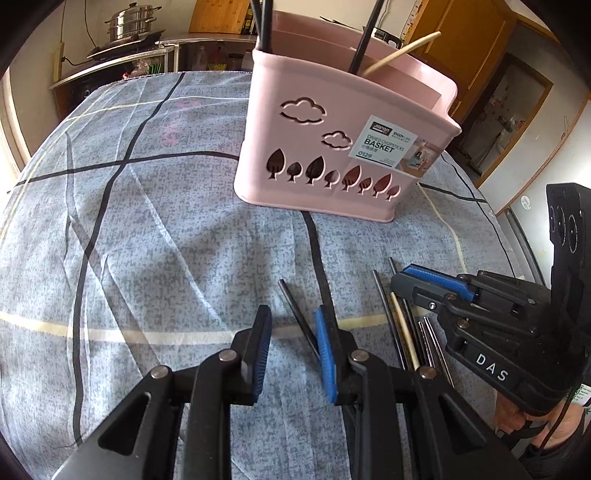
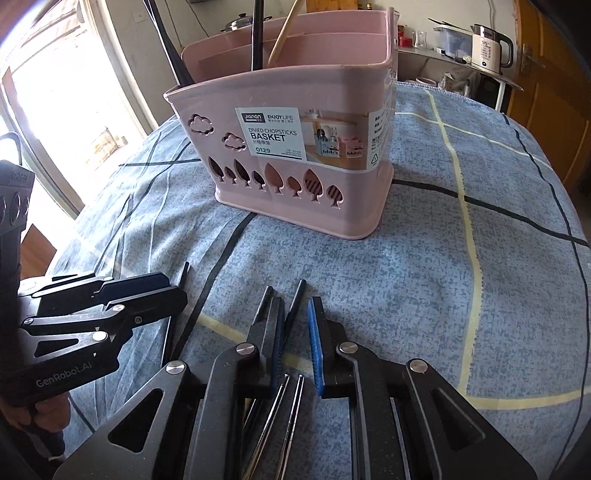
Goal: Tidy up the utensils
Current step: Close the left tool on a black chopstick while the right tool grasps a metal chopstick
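Observation:
A pink chopsticks basket (image 1: 266,92) (image 2: 332,210) stands on the checked cloth, with black chopsticks (image 1: 264,26) and a wooden one (image 1: 402,51) upright in it. My left gripper (image 1: 291,309) hovers open over the cloth, and a loose black chopstick (image 1: 295,314) lies along its right pad. My right gripper (image 2: 295,301) (image 1: 400,277) is low over a bundle of black, beige and metal chopsticks (image 1: 404,332). Its jaws are narrow, with a black chopstick (image 2: 297,299) between them and a gap still showing beside it. Two metal chopsticks (image 2: 291,398) lie under it.
The left gripper (image 2: 173,290) sits close to the right one. A counter with a steamer pot (image 1: 129,22) lies beyond the table, and a shelf with a kettle (image 2: 487,48) stands on the other side. A hand (image 1: 513,417) holds the right gripper. Bare cloth lies at the left (image 1: 129,240).

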Demonstrator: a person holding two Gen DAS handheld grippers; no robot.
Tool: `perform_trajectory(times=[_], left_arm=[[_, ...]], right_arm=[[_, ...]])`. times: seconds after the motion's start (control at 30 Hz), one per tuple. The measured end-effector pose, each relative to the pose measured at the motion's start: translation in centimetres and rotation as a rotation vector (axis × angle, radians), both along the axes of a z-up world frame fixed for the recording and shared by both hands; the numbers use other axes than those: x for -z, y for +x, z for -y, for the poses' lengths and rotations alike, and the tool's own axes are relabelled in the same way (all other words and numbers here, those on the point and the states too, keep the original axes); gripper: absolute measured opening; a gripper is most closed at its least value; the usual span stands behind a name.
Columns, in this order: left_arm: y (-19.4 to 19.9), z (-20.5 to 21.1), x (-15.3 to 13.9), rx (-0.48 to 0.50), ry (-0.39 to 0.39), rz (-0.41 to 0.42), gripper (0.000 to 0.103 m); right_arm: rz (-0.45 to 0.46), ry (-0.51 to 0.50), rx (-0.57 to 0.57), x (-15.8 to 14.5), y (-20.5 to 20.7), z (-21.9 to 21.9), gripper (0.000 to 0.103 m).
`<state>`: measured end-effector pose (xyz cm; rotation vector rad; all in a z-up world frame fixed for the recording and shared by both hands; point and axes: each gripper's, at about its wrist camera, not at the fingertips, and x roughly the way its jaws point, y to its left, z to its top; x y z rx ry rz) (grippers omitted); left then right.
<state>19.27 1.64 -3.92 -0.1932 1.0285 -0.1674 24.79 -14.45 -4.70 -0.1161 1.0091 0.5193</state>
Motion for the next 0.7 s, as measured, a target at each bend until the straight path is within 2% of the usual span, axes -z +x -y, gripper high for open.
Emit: perform_trajectory(times=[0.3, 0.37, 0.4, 0.57, 0.7], left_arm=[[1.5, 2.9, -0.1, 0.073, 0.096, 0.025, 0.025], [1.7, 3.4, -0.1, 0.098, 0.128, 0.035, 0.015], [1.7, 3.4, -0.1, 0.109, 0.146, 0.042, 0.013], [2.1, 3.8, -0.1, 0.148, 0.179, 0.055, 0.007], [2.2, 3.4, -0.4, 0.154, 0.149, 0.055, 0.004]], right_arm=[[-0.008, -0.012, 0.045, -0.1, 0.0, 1.8, 0.007], [-0.009, -0.012, 0.051, -0.1, 0.1, 1.8, 0.007], [-0.01, -0.01, 0.052, -0.1, 0.1, 1.8, 0.007], [-0.008, 0.001, 0.06, -0.2, 0.3, 2.1, 0.007], [0.002, 0.031, 0.072, -0.6, 0.3, 2.6, 0.006]])
